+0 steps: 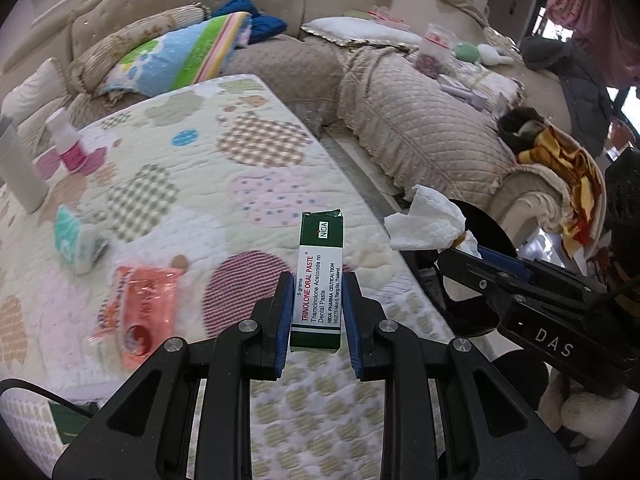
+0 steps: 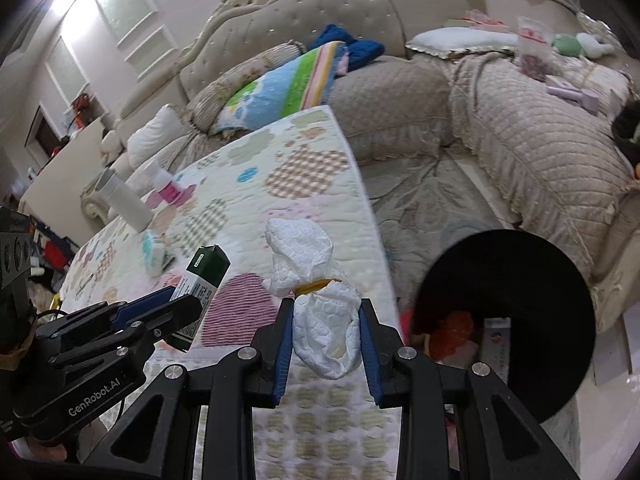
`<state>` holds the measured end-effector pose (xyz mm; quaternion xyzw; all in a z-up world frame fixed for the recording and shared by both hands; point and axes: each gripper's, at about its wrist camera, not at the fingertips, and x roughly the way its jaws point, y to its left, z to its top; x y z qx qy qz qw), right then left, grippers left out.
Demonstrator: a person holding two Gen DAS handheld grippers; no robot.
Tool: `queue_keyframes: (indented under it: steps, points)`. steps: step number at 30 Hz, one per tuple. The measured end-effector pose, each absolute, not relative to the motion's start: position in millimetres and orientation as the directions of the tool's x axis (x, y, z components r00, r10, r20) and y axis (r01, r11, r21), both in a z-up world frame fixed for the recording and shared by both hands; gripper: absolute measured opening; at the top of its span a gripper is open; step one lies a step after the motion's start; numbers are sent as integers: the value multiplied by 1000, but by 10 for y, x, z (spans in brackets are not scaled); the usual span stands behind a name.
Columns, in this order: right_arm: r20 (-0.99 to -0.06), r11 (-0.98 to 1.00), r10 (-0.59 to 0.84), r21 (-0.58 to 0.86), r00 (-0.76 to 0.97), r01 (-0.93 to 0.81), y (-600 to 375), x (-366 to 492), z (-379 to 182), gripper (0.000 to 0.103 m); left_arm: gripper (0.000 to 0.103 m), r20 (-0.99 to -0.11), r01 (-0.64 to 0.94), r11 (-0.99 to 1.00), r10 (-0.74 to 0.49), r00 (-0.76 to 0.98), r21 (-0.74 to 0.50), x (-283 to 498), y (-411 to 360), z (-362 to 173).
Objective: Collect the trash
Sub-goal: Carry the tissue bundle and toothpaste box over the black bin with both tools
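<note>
My left gripper (image 1: 317, 280) is shut on a green and white oral paste box (image 1: 320, 276), held upright above the quilted table cover (image 1: 224, 168). The same box (image 2: 200, 280) shows at the left of the right wrist view, in the left gripper (image 2: 182, 300). My right gripper (image 2: 326, 308) is shut on a crumpled white tissue (image 2: 316, 280) with a yellow scrap in it. In the left wrist view that tissue (image 1: 428, 224) hangs at the right in the right gripper (image 1: 460, 246). A black trash bin (image 2: 508, 320) stands on the floor just right of the table edge, with red and white trash inside.
On the cover lie a pink plastic wrapper (image 1: 140, 312), a teal and white packet (image 1: 76, 240), a pink-labelled bottle (image 1: 68, 140) and a white cylinder (image 1: 20, 172). A beige quilted sofa (image 1: 420, 120) with cushions and a striped blanket (image 1: 180, 56) runs behind and to the right.
</note>
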<state>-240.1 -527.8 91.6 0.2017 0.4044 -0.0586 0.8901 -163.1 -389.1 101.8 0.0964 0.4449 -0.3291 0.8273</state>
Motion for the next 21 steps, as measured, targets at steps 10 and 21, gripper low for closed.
queue_keyframes:
  steps: [10, 21]
  points:
    - [-752, 879, 3, 317, 659, 357, -5671, -2630, 865, 29, 22, -806, 681, 716, -490, 332, -154, -1743, -4288, 961]
    - [-766, 847, -20, 328, 642, 418, -5955, -2734, 732, 29, 22, -817, 718, 679, -498, 292, -157, -1790, -4638, 876]
